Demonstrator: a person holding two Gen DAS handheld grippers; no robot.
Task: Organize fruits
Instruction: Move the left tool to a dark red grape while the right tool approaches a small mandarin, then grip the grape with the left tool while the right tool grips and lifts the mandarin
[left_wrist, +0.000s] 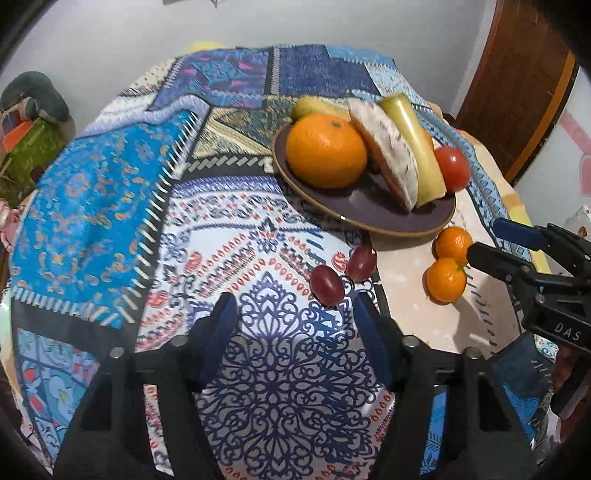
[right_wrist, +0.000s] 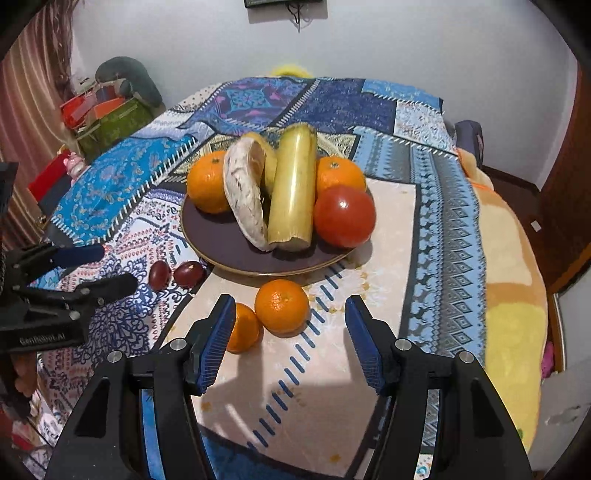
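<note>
The left wrist view looks forward and down between the left tongs (left_wrist: 295, 306) from close above the patterned surface (left_wrist: 110, 206), toward the plate (left_wrist: 369, 218) ahead and to the right. The right wrist view faces the same plate (right_wrist: 221, 236) straight ahead of the right tongs (right_wrist: 290, 306). Both views share the plate and each catches the other tongs at its edge.

The left hand-held gripper (right_wrist: 114, 269) finger is hiding part of one tangerine (right_wrist: 242, 326) below the plate (right_wrist: 221, 236).
</note>
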